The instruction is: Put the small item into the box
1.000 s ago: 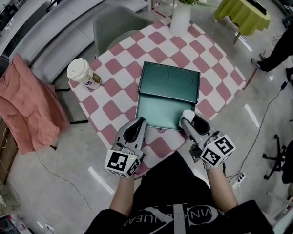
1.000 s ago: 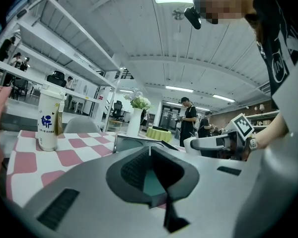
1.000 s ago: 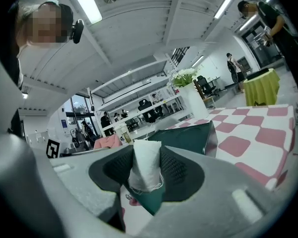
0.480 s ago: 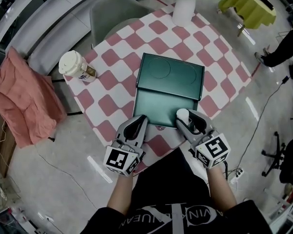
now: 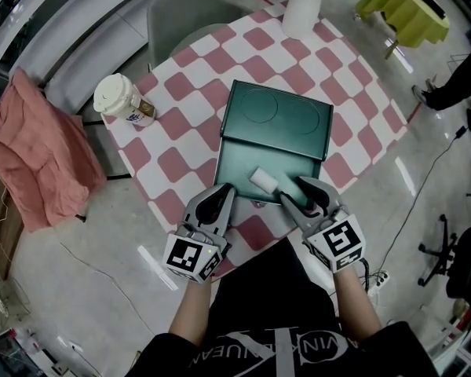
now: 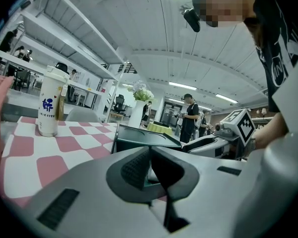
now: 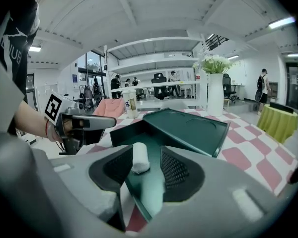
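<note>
Small item [image 5: 264,181] lies loose in the open box's [image 5: 251,159] near half, so it is seemingly placed. Right gripper [image 5: 298,192] sits just beside it, jaws apart and empty; left gripper [image 5: 222,196] is closed on nothing. Probably only pulling back is left.

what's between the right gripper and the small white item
Only bare green box floor; the small white item lies just ahead of the open right gripper, per the head view.

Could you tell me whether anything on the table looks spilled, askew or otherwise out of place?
Nothing stands out. The small white item lies inside the open green box, just ahead of the right gripper, whose jaws are apart. The paper cup and the vase stand upright; nothing is spilled.
</note>
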Motion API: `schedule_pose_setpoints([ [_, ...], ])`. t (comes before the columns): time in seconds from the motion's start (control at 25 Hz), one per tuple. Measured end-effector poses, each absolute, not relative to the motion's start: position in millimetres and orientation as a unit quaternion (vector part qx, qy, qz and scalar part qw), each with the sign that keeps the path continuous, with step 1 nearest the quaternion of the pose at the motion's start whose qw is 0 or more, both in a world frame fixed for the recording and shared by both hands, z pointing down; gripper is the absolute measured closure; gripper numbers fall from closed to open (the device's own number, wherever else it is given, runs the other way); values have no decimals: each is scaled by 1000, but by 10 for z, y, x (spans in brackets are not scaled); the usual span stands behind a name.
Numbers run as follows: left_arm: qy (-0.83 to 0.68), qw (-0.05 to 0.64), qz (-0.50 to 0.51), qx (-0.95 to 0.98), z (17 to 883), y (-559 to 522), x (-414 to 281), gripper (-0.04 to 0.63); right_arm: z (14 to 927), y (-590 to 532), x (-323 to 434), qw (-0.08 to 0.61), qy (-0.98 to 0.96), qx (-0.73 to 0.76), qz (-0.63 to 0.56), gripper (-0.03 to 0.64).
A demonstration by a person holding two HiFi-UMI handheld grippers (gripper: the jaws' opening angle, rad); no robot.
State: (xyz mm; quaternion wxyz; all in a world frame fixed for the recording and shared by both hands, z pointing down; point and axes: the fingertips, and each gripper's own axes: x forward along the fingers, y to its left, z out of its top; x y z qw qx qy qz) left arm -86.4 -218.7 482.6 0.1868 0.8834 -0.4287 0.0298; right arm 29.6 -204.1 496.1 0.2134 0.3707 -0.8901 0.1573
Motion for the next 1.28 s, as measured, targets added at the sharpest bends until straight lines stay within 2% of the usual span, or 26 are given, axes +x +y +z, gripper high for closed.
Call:
schedule_pose_setpoints([
  [0.96, -439, 191, 27, 877, 4787, -2094, -922, 577, 4903, -1971, 341, 176, -893, 376, 174, 446],
  [1.28, -438, 186, 20, 879, 4731, -2083, -934, 577, 4831, -1963, 392, 166, -886, 396, 173, 522],
])
